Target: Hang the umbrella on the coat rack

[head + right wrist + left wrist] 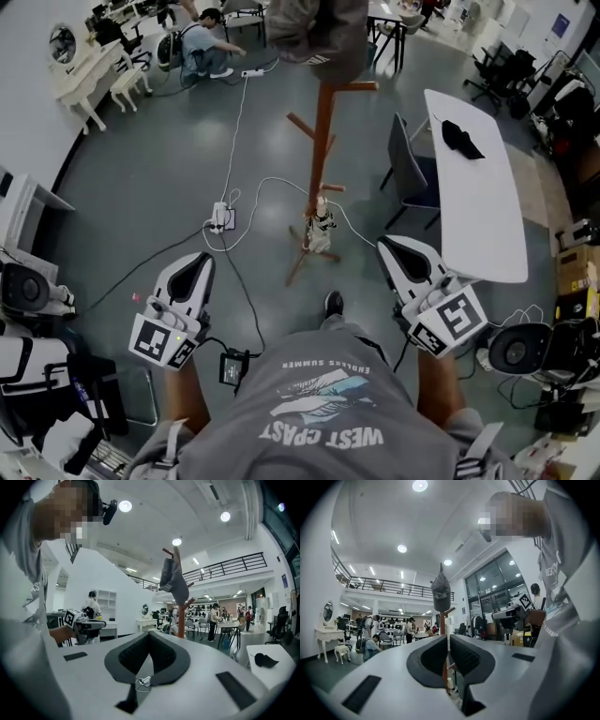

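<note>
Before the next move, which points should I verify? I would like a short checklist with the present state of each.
1. Umbrella hanging on the coat rack: ok, near its top.
2. Its hold there is firm: cannot tell.
3. Left gripper empty, jaws together: ok.
4. Right gripper empty, jaws together: ok.
5. Both grippers apart from the rack: ok.
6. Floor toward the rack free: not ok, a power strip lies there.
</note>
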